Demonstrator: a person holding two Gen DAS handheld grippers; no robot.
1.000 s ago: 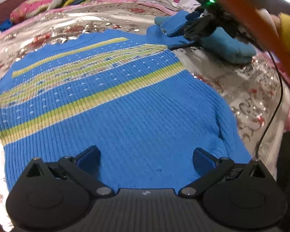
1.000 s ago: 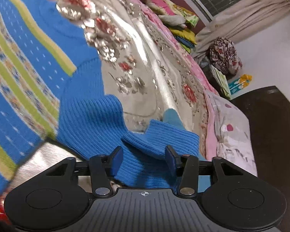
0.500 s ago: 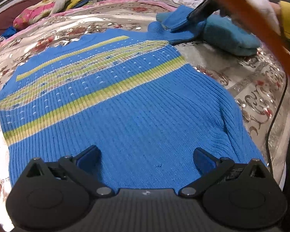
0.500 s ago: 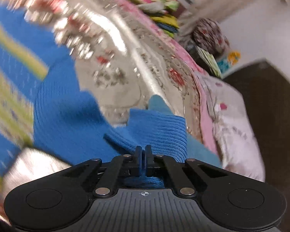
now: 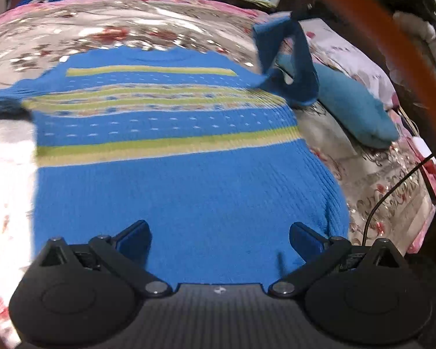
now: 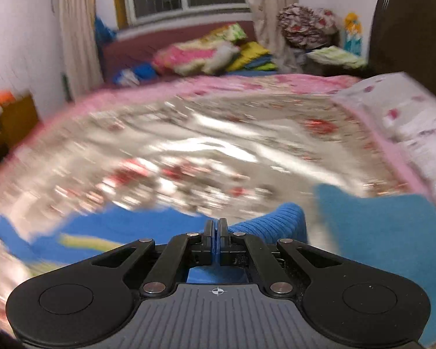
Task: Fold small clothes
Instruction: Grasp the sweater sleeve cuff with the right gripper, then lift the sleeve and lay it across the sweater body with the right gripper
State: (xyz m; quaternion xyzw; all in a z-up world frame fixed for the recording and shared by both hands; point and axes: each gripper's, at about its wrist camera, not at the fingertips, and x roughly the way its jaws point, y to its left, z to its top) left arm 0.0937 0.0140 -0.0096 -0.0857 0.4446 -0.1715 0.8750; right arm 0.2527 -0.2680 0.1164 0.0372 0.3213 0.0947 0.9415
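Blue ribbed knit sweater with yellow-green stripes [image 5: 171, 180] lies flat on the floral satin bedspread [image 6: 206, 142], hem between the wide-open left tool [image 5: 219, 238]. Right tool [image 6: 215, 232] clamped tight on the sweater's blue sleeve [image 5: 299, 67], lifted clear of the bed beyond the left tool's right side.

1 blue striped sweater [image 5: 189, 174] spread on 1 floral bedspread [image 5: 378, 192]. 1 teal folded item [image 5: 357, 107] beside it, 1 white pillow [image 6: 407, 122]. 2 grippers of mine: left gripper [image 5: 219, 237], right gripper [image 6: 215, 232]. Approx 4-5 bedding pcs piled at back [image 6: 206, 55], too blurry to count.
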